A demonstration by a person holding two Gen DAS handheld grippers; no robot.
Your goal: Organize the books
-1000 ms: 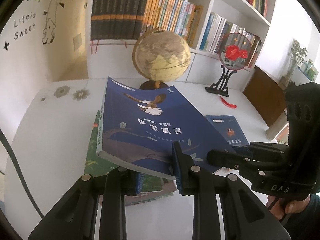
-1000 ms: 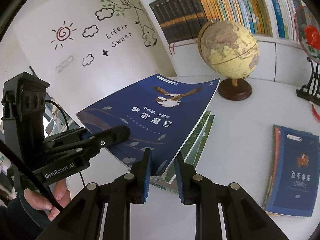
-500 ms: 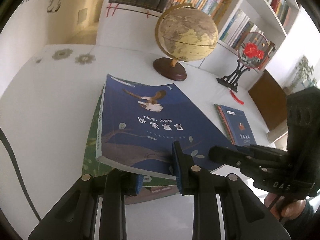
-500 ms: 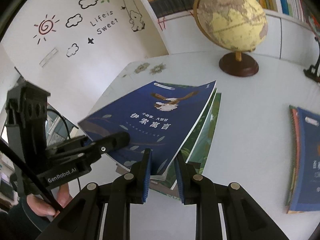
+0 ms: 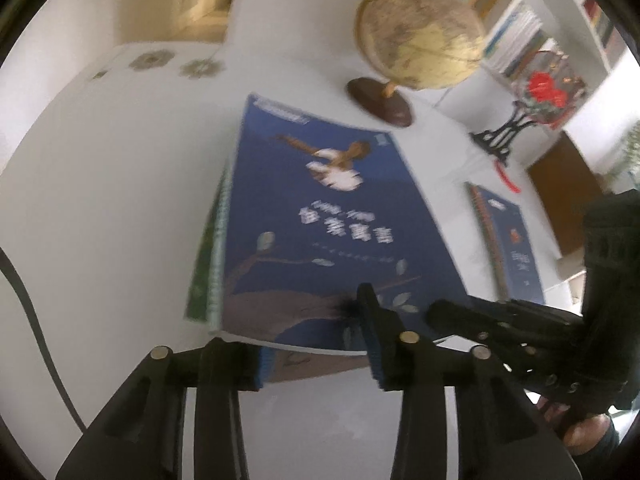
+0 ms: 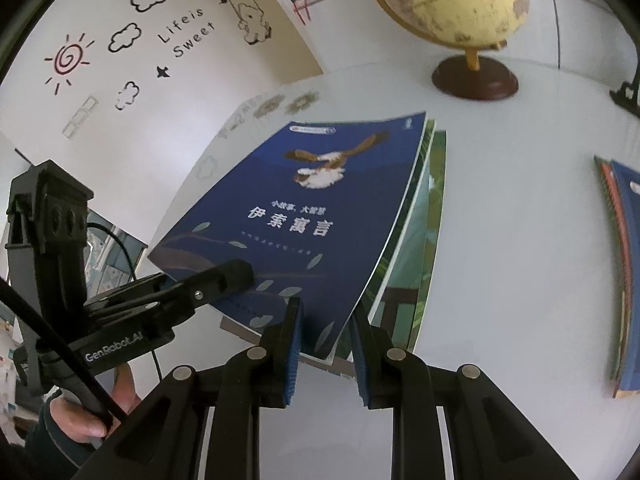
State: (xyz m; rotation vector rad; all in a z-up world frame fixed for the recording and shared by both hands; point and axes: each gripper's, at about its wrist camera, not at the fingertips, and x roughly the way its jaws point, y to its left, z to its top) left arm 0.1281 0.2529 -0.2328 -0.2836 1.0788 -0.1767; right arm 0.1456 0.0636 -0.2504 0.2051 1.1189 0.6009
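A blue book (image 5: 320, 216) with a bird on its cover lies on a stack of green-covered books (image 5: 204, 272) on the white table (image 5: 100, 200). My left gripper (image 5: 314, 356) is at the book's near edge. Its jaws are opening, one finger over the cover and one below the edge, and the pads do not press. My right gripper (image 6: 326, 344) is shut on the near right corner of the blue book (image 6: 320, 216), which curves up slightly off the green stack (image 6: 434, 208). The left gripper (image 6: 240, 276) also shows in the right wrist view.
A second small stack with a blue cover (image 5: 508, 240) lies to the right on the table. A globe (image 5: 420, 36) and a round fan ornament with red flowers (image 5: 544, 88) stand at the back, before a filled bookshelf (image 5: 520, 32).
Both grippers have come down with the blue book, which now rests on the green stack. The left jaws have spread wider; the right jaws are unchanged.
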